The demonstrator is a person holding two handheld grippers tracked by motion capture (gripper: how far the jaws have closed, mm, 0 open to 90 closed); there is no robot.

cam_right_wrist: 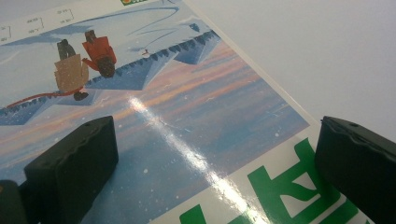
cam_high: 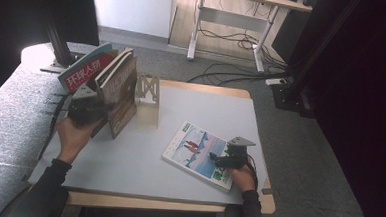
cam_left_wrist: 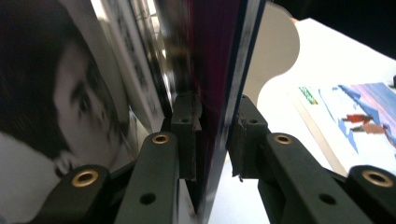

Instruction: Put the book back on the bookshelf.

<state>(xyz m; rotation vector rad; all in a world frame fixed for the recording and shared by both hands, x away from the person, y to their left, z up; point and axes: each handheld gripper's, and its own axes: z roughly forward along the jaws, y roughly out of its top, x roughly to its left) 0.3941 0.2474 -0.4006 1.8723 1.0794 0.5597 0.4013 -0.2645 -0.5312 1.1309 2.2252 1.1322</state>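
White table point(cam_high: 143, 161), grey carpet around. My left gripper point(cam_high: 86, 108) clamps upright book point(cam_high: 122, 97) by bookend point(cam_high: 147, 88). My right gripper point(cam_high: 224, 160) spread wide, resting over flat magazine point(cam_high: 194, 148). Glossy, thin, floppy, slippery; I'd pinch its near edge.

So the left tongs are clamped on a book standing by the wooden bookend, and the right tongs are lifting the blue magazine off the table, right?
Not quite. The blue magazine lies flat on the table; in the right gripper view the right tongs stand open just over its cover. The left tongs do clamp the book by the bookend.
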